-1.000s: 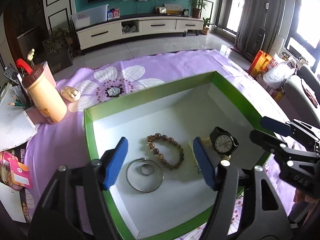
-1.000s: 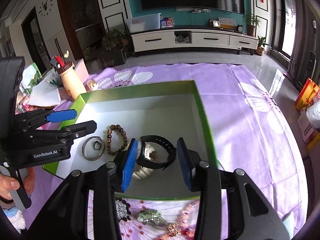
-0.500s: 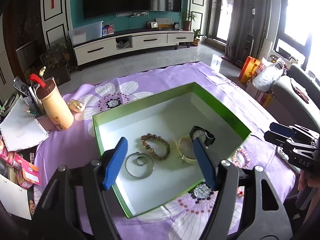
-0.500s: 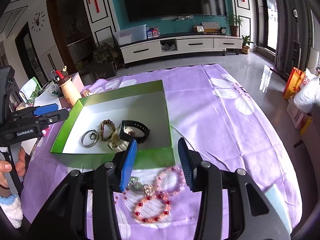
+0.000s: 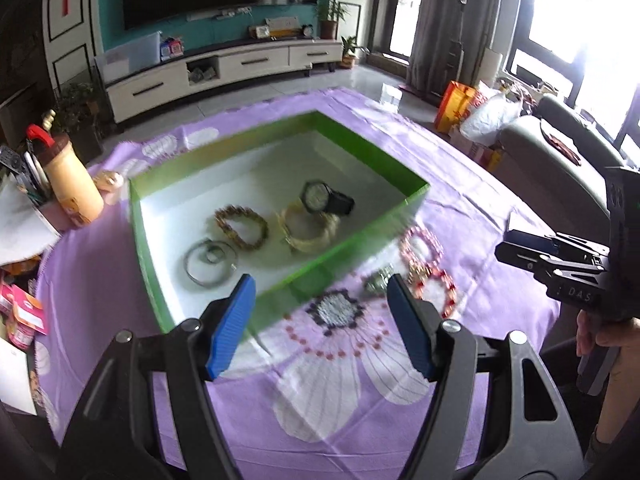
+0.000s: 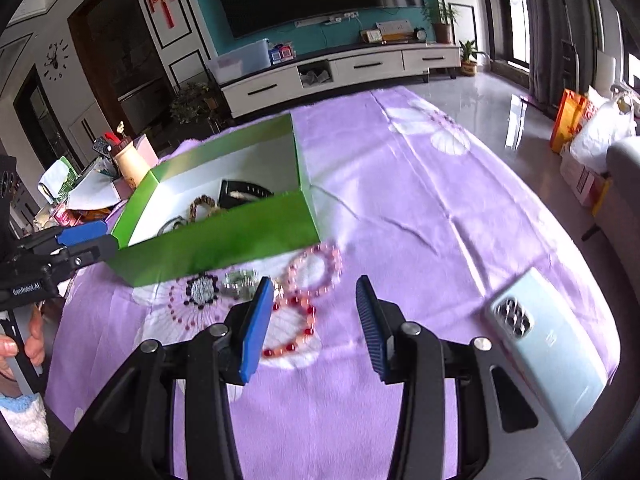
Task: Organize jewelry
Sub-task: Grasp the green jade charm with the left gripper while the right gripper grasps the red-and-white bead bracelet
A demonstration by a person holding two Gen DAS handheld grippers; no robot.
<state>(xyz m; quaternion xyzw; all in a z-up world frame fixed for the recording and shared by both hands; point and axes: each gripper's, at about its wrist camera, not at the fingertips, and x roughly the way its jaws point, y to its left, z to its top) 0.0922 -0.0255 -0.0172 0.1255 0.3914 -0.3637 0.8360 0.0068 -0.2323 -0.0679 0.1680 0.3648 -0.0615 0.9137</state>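
1. The left hand-held gripper (image 5: 320, 320) is hovering with jaws apart and empty, over the purple cloth (image 5: 340, 392) on the tabletop
2. The right hand-held gripper (image 6: 314, 322) is hovering likewise, jaws apart, gripping nothing
3. A watch (image 5: 320, 198), brown beads (image 5: 242, 227) and a metal bangle (image 5: 210, 262) are lying in the green box (image 5: 352, 248)
4. Pink beads (image 6: 316, 270) and red beads (image 6: 294, 328) are lying on the cloth just beside the box

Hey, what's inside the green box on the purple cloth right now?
Inside the white-lined green cardboard box: a black wristwatch, a cream bangle, a brown beaded bracelet and a silver metal bangle ringing a small ring. In the right wrist view, its near wall hides part of them.
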